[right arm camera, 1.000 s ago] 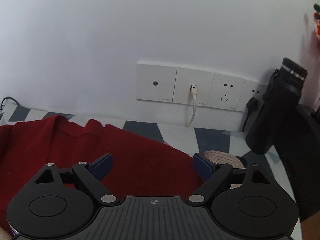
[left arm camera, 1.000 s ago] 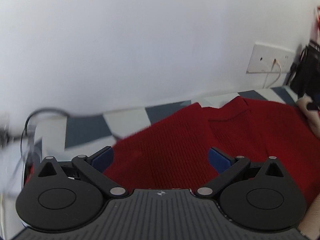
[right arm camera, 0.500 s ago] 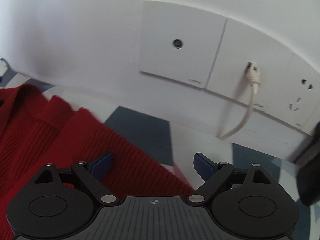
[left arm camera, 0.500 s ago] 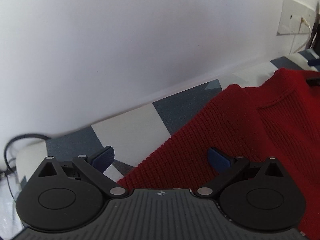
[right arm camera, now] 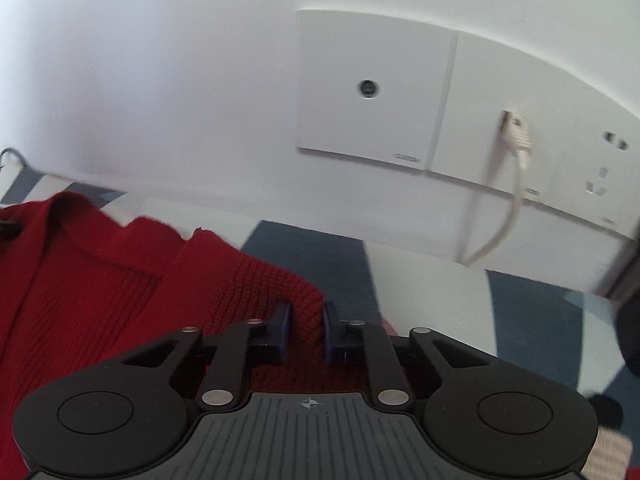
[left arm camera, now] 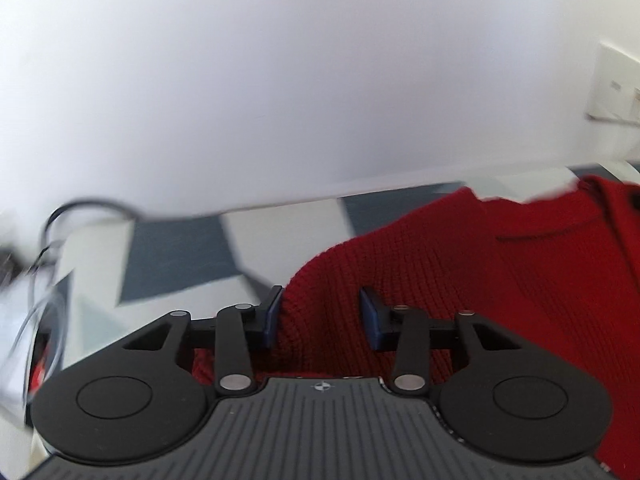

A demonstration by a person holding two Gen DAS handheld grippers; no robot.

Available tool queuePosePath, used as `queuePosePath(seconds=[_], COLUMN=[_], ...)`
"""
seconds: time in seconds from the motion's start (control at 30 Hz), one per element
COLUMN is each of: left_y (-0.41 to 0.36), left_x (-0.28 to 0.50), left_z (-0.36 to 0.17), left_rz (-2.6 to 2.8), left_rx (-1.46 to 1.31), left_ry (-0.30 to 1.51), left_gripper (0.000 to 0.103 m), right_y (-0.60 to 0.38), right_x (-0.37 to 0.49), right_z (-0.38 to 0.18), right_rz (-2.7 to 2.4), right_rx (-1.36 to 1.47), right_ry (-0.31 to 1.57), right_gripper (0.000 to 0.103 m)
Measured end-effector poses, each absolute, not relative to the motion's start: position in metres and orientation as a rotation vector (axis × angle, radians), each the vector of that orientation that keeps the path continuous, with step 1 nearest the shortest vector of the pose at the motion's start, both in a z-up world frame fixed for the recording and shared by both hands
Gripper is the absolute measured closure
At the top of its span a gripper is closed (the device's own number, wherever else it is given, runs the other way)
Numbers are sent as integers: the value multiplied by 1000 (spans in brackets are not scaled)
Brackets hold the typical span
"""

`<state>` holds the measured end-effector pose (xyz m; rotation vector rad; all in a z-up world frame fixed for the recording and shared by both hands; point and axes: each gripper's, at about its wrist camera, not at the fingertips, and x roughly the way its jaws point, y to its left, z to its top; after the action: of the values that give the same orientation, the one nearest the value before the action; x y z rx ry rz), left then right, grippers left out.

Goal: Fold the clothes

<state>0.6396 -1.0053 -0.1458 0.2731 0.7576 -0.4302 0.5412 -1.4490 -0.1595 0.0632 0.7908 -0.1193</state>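
Both grippers have drawn their jaws in since half a second ago. In the left wrist view, the left gripper (left arm camera: 320, 314) has its blue pads narrowed around a raised fold at the red sweater's (left arm camera: 500, 280) left edge, on the grey-and-white patterned tabletop (left arm camera: 180, 256). In the right wrist view, the right gripper (right arm camera: 306, 332) pinches the sweater's (right arm camera: 100, 300) right corner, below the wall sockets (right arm camera: 376, 88).
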Motion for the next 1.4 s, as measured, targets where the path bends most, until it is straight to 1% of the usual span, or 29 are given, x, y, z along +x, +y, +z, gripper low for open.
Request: queuePosePath(seconds=[0.1, 0.13, 0.17, 0.2, 0.27, 0.3, 0.33, 0.37, 0.4, 0.47, 0.53, 0.7, 0.83, 0.9, 1.03, 1.13, 1.23, 1.33, 1.4], left_y=[-996, -994, -992, -995, -1000, -1001, -1002, -1005, -1008, -1012, -1013, -1008, -991, -985, -982, -981, -980, -981, -979], left_x=[642, 643, 644, 647, 652, 653, 652, 651, 650, 645, 634, 592, 549, 523, 483, 477, 475, 475, 475], left_z=[-145, -145, -145, -145, -146, -145, -145, -142, -139, -130, -119, -87, -70, -66, -82, -98, -105, -110, -113], left_rz=[-388, -382, -375, -365, -347, -349, -352, -356, -360, -391, -449, -556, -594, -620, -649, -597, -552, -502, -489], left_rx=[232, 228, 225, 232, 244, 249, 263, 279, 295, 298, 273, 249, 156, 140, 140, 150, 187, 253, 273], left_ry=[761, 762, 763, 766, 773, 777, 781, 784, 786, 786, 790, 817, 860, 852, 879, 914, 917, 918, 929], left_gripper=[56, 52, 45, 41, 26, 23, 18, 15, 15, 15, 15, 15, 13, 9, 6, 6, 6, 6, 5], right_y=[-1458, -1459, -1460, -1458, -1454, -1452, -1450, -1447, -1445, -1437, -1431, -1452, -1489, -1504, -1520, -1517, -1506, -1503, -1500], right_x=[527, 524, 522, 524, 527, 528, 530, 532, 532, 524, 512, 455, 387, 347, 279, 244, 230, 223, 230], right_z=[-163, -164, -165, -163, -160, -159, -158, -156, -154, -140, -121, -84, -74, -75, -76, -92, -110, -123, -127], right_rz=[-210, -226, -240, -246, -258, -264, -270, -276, -279, -260, -256, -328, -448, -537, -673, -727, -743, -769, -801], right_rx=[138, 155, 166, 157, 138, 128, 119, 109, 102, 107, 129, 235, 390, 440, 580, 649, 630, 662, 601], right_ry=[765, 757, 752, 755, 762, 765, 768, 771, 768, 723, 676, 601, 593, 579, 569, 592, 629, 604, 610], right_gripper=[90, 89, 89, 88, 86, 81, 70, 64, 58, 56, 40, 40, 40, 40, 41, 41, 41, 41, 41])
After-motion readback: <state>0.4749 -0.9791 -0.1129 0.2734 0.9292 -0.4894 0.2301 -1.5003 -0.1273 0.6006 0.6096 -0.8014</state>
